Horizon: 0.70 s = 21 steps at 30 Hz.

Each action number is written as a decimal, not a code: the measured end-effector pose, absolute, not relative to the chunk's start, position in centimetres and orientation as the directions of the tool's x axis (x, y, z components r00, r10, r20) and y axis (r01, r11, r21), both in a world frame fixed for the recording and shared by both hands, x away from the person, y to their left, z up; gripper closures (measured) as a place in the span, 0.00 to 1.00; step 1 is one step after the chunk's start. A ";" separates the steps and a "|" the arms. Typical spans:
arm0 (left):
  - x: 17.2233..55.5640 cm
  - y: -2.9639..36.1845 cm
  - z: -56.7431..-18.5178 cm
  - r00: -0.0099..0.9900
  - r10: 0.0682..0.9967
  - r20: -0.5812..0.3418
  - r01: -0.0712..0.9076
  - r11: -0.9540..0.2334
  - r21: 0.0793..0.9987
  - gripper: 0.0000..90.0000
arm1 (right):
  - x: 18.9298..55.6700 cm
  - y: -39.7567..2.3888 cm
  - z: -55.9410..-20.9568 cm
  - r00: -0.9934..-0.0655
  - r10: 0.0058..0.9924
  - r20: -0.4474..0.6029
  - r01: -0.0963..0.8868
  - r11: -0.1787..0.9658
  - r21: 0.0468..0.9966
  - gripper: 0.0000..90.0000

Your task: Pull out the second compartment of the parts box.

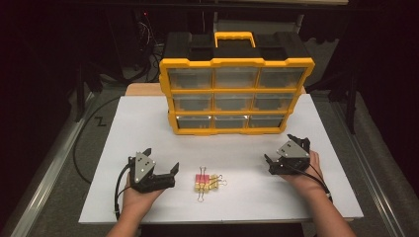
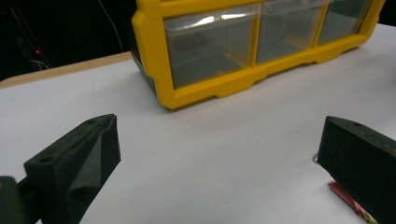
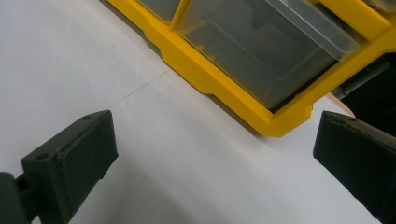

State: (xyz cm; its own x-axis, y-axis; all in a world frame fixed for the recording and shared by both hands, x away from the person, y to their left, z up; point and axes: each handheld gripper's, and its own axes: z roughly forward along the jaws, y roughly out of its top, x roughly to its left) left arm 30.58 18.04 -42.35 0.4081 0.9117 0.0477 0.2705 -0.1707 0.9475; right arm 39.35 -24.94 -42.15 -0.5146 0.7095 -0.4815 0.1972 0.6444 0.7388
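- A small cluster of binder clips (image 1: 207, 182) is lying on the white board (image 1: 148, 123), near its near edge and about midway between the two grippers; one clip is red, the others yellowish.
- The cluster's long axis is running roughly left to right, with the wire handles pointing right and toward the near edge; the exact number of clips is too small to tell.
- In the left gripper view, a red clip (image 2: 348, 201) is peeking out just behind the right-hand jaw, low at the picture's edge.
- The left gripper (image 1: 170, 170) is sitting just left of the clips, apart from them, with its jaws standing wide and gripping nothing.
- The right gripper (image 1: 269, 160) is resting well to the right of the clips, its jaws also spread wide and bare.
- Open board is lying between the clips and the yellow organizer (image 1: 236, 96), giving free room on the far side.
- The organizer is standing upright at the far middle of the board, its clear drawers (image 1: 230, 101) facing the person and all appearing pushed in, a yellow handle (image 1: 235, 37) on top.
- The near edge of the board is running close below the clips, leaving little room on that side.
- Bare board is stretching out to the left and right of both hands.
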 end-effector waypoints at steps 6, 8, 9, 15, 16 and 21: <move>30.2 18.5 -42.7 0.422 0.905 0.050 0.293 -0.188 0.937 0.00 | 39.5 -24.6 -42.4 -0.534 0.681 -0.502 0.186 0.673 0.716 0.01; 30.3 18.5 -42.8 0.428 0.902 0.062 0.308 -0.210 0.928 0.01 | 39.4 -24.4 -42.4 -0.533 0.668 -0.520 0.173 0.687 0.705 0.01; 30.3 18.5 -42.9 0.432 0.900 0.064 0.312 -0.216 0.925 0.01 | 39.3 -24.3 -42.4 -0.529 0.664 -0.529 0.172 0.694 0.699 0.01; 30.2 18.9 -43.2 0.450 0.892 0.046 0.306 -0.202 0.930 0.01 | 39.0 -23.7 -42.6 -0.533 0.594 -0.602 0.140 0.764 0.630 0.01; 30.1 19.0 -43.1 0.450 0.892 0.045 0.298 -0.198 0.934 0.01 | 38.9 -23.6 -42.6 -0.535 0.585 -0.610 0.138 0.773 0.619 0.01; 29.9 19.2 -43.0 0.439 0.898 0.026 0.266 -0.158 0.951 0.01 | 38.6 -23.2 -42.7 -0.539 0.529 -0.656 0.104 0.814 0.572 0.01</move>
